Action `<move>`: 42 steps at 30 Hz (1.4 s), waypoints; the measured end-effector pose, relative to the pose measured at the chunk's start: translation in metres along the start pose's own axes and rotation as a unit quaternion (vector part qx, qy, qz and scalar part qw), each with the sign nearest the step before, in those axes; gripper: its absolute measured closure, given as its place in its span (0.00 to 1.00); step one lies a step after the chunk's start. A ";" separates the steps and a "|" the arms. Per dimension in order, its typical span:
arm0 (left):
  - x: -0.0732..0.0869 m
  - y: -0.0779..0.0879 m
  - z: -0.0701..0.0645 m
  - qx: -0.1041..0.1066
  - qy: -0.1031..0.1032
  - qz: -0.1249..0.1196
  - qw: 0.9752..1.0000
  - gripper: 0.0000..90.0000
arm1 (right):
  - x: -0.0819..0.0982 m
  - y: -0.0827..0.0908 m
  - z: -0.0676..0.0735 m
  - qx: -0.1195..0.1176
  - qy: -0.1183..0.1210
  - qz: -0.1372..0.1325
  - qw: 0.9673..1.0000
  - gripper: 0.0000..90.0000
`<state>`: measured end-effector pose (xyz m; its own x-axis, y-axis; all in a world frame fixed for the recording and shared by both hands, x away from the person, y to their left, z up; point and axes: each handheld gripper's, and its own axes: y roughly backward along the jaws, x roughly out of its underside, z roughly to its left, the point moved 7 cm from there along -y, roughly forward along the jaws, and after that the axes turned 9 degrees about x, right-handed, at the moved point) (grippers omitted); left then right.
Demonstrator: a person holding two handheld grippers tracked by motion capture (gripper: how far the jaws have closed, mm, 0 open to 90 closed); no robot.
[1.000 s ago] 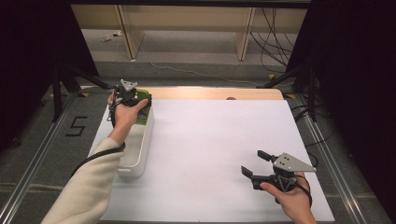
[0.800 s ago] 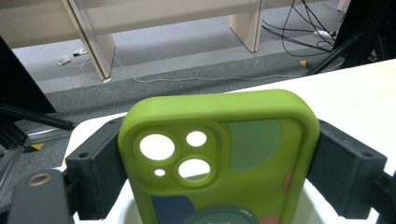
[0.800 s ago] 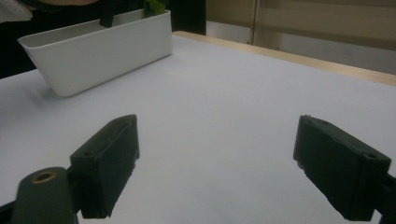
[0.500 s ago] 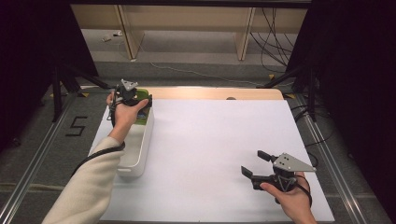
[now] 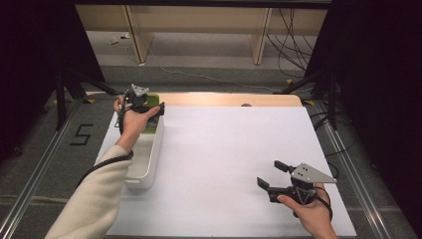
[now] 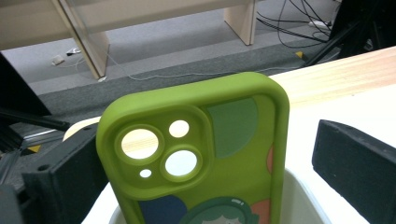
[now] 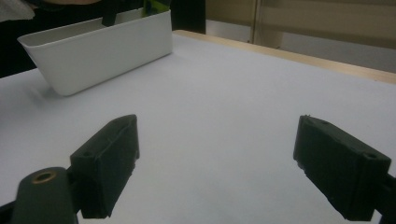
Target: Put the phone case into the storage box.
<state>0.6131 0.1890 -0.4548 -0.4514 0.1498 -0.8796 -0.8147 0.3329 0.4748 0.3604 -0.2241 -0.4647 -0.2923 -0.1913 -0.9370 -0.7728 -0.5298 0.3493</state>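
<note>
White sheeting covers the table [image 5: 224,149] in the high view, with a strip of bare wood along its far edge and grey floor beyond; a "5" is marked on the floor left of the table. At the far left corner the left gripper [image 5: 147,107] is held over the far end of a long white bin [image 5: 147,154], and a green phone case [image 5: 152,124] stands in the bin directly beneath it. Near the front right corner the right gripper [image 5: 271,174] sits in a hand, jaws apart over bare sheet, with wide open surface between it and the bin.

From the left gripper view, the phone case [image 6: 201,154] stands upright between the jaws, camera cut-outs at the top, a cartoon figure printed lower down; no lettering is legible. Its jaws have just been opening: the right one stands clear of the case, while the left one sits close behind the case's edge, contact impossible to tell. The bin's rim [image 6: 303,196] shows just below.

From the right gripper view, the right gripper [image 7: 215,168] is spread wide with nothing between the jaws. Ahead and to the left, well apart, the bin [image 7: 102,51] lies near the table's edge, the case's green [image 7: 156,7] peeking above its far end.
</note>
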 end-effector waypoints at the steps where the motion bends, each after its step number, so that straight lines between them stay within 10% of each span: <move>1: 0.000 0.000 0.000 0.002 0.000 0.000 1.000 0.00 | 0.000 0.000 0.000 0.000 0.000 0.000 1.000 0.17; 42: -0.017 0.004 0.002 -0.005 -0.032 0.002 0.999 0.00 | 0.001 0.000 0.001 -0.004 0.000 0.003 1.000 0.17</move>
<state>0.6180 0.1895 -0.4382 -0.4302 0.2096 -0.8780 -0.8171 0.3230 0.4775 0.3599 -0.2230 -0.4655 -0.2963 -0.1940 -0.9352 -0.7664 -0.5360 0.3540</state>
